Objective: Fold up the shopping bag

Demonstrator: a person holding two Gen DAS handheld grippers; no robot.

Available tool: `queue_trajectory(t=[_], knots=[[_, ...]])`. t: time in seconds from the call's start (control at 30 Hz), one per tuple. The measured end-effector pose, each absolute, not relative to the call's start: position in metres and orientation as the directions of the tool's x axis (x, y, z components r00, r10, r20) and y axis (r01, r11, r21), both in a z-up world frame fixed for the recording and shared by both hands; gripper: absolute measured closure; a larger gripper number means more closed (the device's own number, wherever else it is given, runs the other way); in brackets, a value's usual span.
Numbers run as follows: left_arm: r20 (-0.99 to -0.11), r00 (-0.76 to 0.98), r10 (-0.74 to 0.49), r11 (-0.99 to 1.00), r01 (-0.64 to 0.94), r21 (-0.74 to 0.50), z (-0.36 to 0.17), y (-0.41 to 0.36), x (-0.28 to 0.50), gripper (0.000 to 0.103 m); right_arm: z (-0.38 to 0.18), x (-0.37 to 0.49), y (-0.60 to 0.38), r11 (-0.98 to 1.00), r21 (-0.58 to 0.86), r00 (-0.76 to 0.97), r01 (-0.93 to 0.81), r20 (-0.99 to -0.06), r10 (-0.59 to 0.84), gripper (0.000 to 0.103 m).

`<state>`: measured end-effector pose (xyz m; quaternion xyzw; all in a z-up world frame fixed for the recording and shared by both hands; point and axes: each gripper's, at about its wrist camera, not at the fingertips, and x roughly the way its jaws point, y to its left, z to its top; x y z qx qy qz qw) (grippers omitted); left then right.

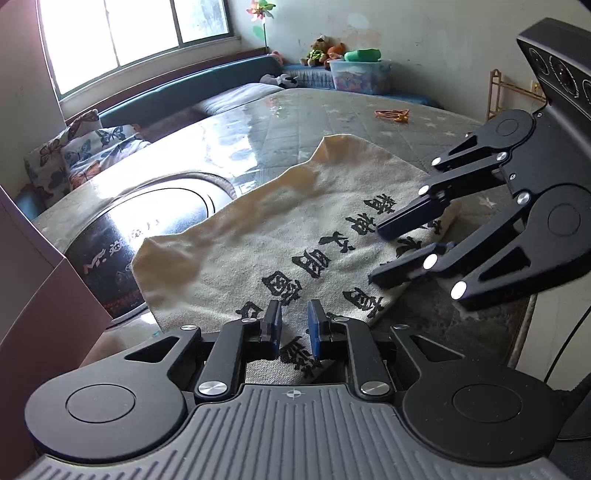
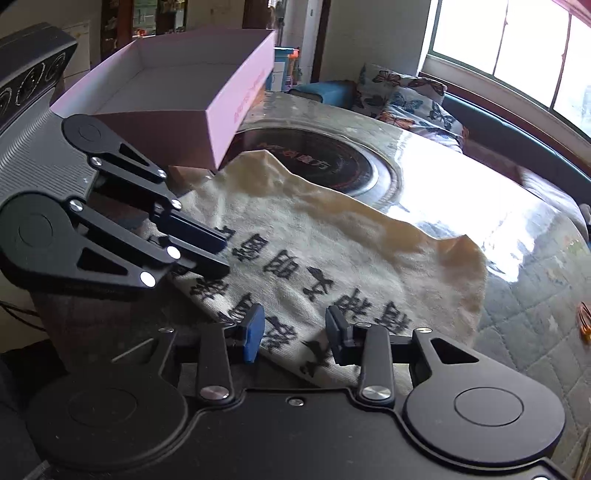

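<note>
Both the left gripper [image 1: 294, 328] and right gripper [image 2: 295, 334], jaws apart, straddle the canvas shopping bag's [image 1: 280, 236] near edge at the table's near edge, poised to pinch it for folding.

Bag [image 1: 266, 236], box [image 2: 177, 92] on table [image 1: 332, 110].

Bright window [image 1: 129, 37], teal bench [image 1: 192, 86], butterfly cushions [image 2: 413, 99], pale wall [image 1: 424, 29].
</note>
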<state>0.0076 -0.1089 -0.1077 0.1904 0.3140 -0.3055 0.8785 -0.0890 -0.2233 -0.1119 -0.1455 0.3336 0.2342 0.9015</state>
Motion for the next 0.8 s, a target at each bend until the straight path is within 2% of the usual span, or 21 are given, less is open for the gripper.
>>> queue_trajectory(t=[0.2, 0.47, 0.53, 0.67, 0.8], knots=[[-0.668, 0.612, -0.424, 0.746, 0.654, 0.125, -0.108, -0.107, 0.009, 0.084, -0.113, -0.093, -0.25, 0.877, -0.131, 0.69, -0.462, -0.674, 0.263, 0.065], [-0.665, 0.612, -0.428, 0.753, 0.649, 0.112, -0.108, -0.105, 0.01, 0.084, -0.113, -0.101, -0.271, 0.878, -0.266, 0.735, -0.397, -0.665, 0.131, 0.065], [-0.665, 0.612, -0.429, 0.756, 0.646, 0.108, -0.109, -0.105, 0.012, 0.084, -0.108, -0.1, -0.274, 0.887, -0.247, 0.723, -0.39, -0.679, 0.128, 0.065], [-0.666, 0.617, -0.419, 0.753, 0.646, 0.124, -0.107, -0.109, 0.009, 0.086, -0.096, -0.103, -0.262, 0.887, -0.239, 0.751, -0.394, -0.64, 0.161, 0.065], [-0.659, 0.615, -0.433, 0.738, 0.662, 0.133, -0.102, -0.113, 0.002, 0.086, -0.097, -0.099, -0.237, 0.855, -0.182, 0.712, -0.486, -0.649, 0.267, 0.065]])
